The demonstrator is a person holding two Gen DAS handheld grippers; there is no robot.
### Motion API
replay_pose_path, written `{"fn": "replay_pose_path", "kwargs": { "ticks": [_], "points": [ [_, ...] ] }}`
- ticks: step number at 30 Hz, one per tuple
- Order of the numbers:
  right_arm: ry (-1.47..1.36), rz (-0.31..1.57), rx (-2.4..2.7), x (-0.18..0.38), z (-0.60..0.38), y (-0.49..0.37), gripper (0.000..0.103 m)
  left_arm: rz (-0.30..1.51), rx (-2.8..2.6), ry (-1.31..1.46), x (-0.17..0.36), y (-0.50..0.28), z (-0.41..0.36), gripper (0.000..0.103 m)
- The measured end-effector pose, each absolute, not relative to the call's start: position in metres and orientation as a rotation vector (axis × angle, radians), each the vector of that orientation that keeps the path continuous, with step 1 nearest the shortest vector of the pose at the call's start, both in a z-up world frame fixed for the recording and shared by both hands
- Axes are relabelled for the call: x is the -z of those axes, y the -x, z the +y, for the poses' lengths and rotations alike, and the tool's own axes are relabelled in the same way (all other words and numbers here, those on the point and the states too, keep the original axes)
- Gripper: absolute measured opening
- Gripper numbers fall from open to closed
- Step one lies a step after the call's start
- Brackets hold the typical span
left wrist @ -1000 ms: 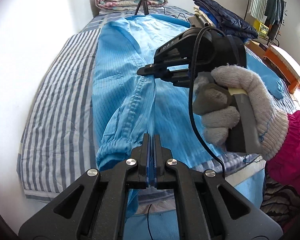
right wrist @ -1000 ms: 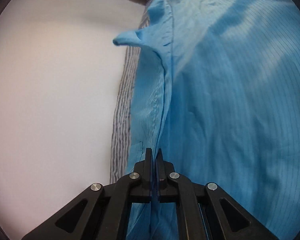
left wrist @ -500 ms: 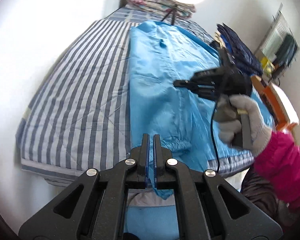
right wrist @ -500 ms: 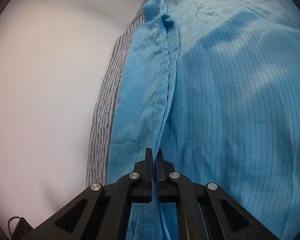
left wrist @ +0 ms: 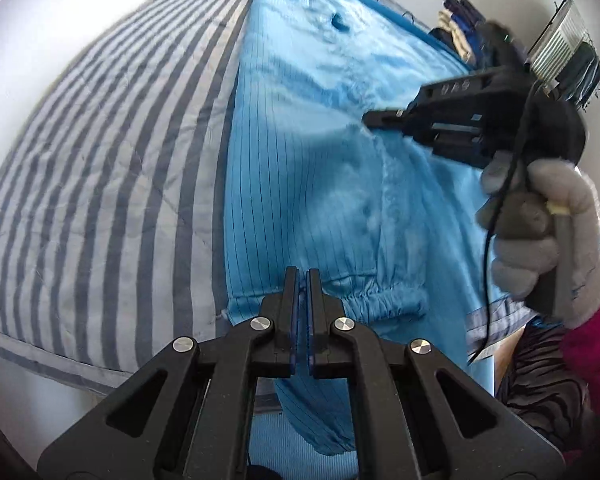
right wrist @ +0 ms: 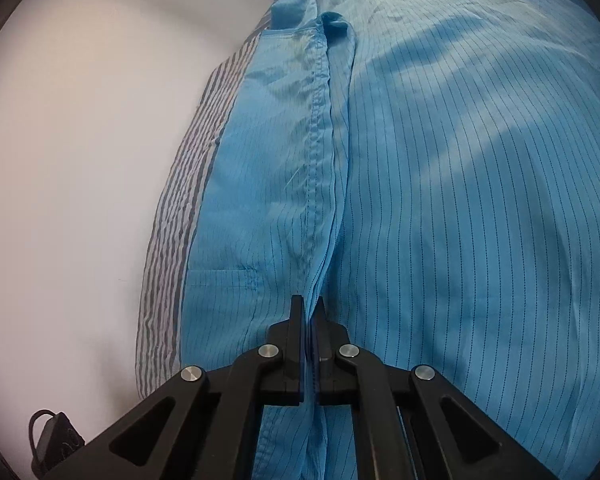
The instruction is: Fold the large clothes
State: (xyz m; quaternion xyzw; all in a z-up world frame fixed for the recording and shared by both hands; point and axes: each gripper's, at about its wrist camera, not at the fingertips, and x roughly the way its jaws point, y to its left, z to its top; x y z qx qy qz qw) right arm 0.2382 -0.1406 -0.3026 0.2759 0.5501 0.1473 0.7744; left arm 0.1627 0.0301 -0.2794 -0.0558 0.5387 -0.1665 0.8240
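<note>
Garment (left wrist: pixel 320 184) laid flat on bed (left wrist: pixel 112 160) for folding; your left gripper (left wrist: pixel 303 280) and right gripper (right wrist: pixel 309 308) both clamped on fabric edge, keeping fold taut.

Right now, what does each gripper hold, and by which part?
Both hold the blue garment. The right gripper pinches its folded seam edge; the left gripper pinches fabric near the elastic cuff.

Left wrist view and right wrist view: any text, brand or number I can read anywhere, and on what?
Black right gripper, side of body: pale lettering, too blurred to read.
Small black box with cord, on the floor: faint marks, unreadable.
Blue pinstriped garment, striped bed cover: no text.
</note>
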Motion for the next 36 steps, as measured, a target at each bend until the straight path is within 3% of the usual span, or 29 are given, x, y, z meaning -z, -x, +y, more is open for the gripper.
{"fn": "replay_pose_path", "kwargs": {
  "ticks": [5, 7, 8, 9, 20, 23, 26, 28, 30, 36],
  "points": [
    [-0.550, 1.194, -0.326, 0.299, -0.132, -0.246, 0.005, 1.133, 0.358, 0.097, 0.278, -0.162, 0.032, 0.000],
    [-0.541, 1.176, -0.346, 0.289, -0.131, -0.245, 0.016, 1.100, 0.350, 0.098, 0.266, -0.157, 0.034, 0.000],
    [-0.534, 1.151, -0.355, 0.282, -0.131, -0.242, 0.030, 1.083, 0.351, 0.100, 0.261, -0.154, 0.034, 0.000],
    [-0.519, 1.119, -0.358, 0.272, -0.133, -0.238, 0.036, 1.070, 0.350, 0.100, 0.255, -0.151, 0.034, 0.000],
    [-0.283, 0.858, -0.348, 0.164, -0.190, -0.156, 0.043, 0.933, 0.379, 0.103, 0.184, -0.119, 0.014, 0.000],
    [-0.233, 0.829, -0.315, 0.143, -0.218, -0.131, 0.064, 0.895, 0.394, 0.135, 0.161, -0.114, 0.002, 0.000],
    [-0.188, 0.822, -0.271, 0.127, -0.254, -0.106, 0.066, 0.860, 0.428, 0.146, 0.137, -0.110, -0.016, 0.000],
    [-0.167, 0.829, -0.218, 0.120, -0.279, -0.090, 0.073, 0.841, 0.457, 0.150, 0.122, -0.110, -0.030, 0.009],
    [-0.160, 0.821, -0.161, 0.113, -0.305, -0.074, 0.076, 0.818, 0.483, 0.155, 0.109, -0.108, -0.043, 0.036],
    [-0.218, 0.798, -0.022, 0.108, -0.390, -0.035, 0.076, 0.796, 0.558, 0.132, 0.090, -0.100, -0.087, 0.038]
  ]
}}
